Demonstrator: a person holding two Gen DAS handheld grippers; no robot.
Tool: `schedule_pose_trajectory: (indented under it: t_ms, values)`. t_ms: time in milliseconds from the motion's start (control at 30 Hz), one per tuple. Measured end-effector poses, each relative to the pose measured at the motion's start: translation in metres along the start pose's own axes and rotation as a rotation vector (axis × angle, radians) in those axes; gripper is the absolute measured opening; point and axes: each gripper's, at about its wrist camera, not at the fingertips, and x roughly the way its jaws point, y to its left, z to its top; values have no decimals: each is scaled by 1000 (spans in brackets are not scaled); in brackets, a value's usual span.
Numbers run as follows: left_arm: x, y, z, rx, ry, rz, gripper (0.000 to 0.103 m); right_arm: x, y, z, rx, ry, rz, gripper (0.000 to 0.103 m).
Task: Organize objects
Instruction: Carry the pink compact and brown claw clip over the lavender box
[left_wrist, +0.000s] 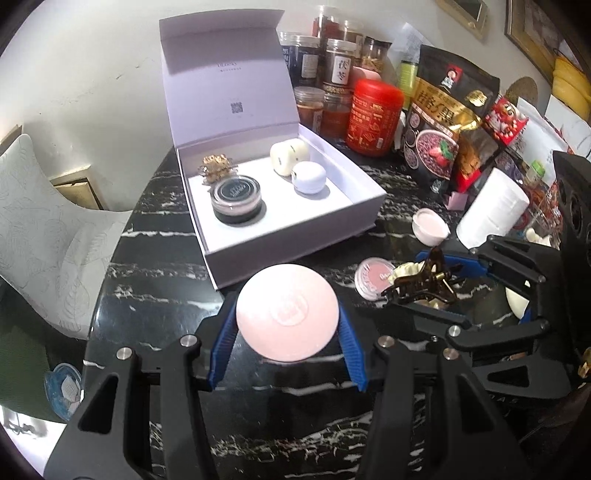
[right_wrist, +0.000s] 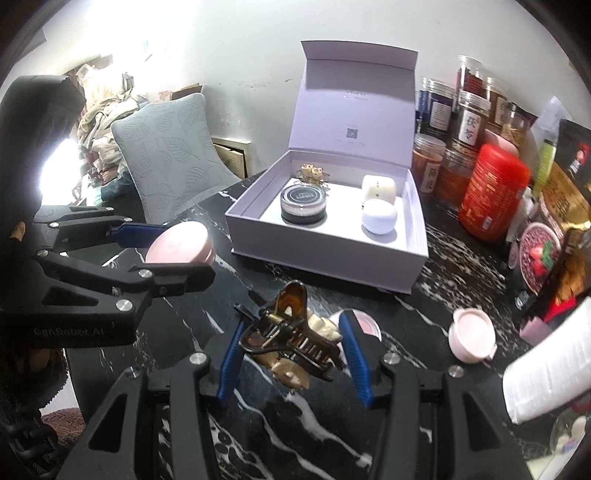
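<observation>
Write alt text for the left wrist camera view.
The left gripper holds a round pink case above a black marble table, before an open white box of small jars. At right, the right gripper holds a brown hair clip.

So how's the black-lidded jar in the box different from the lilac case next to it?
The black-lidded jar is a flat-topped cylinder with a clear wall and dark lid; the lilac case is a rounded, opaque pebble shape. The jar sits on the left of the open gift box, in front of a gold ornament; the lilac case sits on the right, in front of a cream case. Both rest upright on the box floor.
</observation>
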Motion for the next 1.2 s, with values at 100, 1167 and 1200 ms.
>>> schedule_pose_trajectory:
  t_ms: [100, 1167, 1200]
  values:
    - [5, 5, 10, -3, 0, 4, 49, 2, -3, 10, -13, -7, -2, 51]
    - [89, 43, 98, -30, 32, -30, 49, 57, -61, 100, -26, -21, -31, 51]
    - [92, 44, 100, -29, 31, -29, 49, 60, -63, 102, -24, -20, -32, 51]
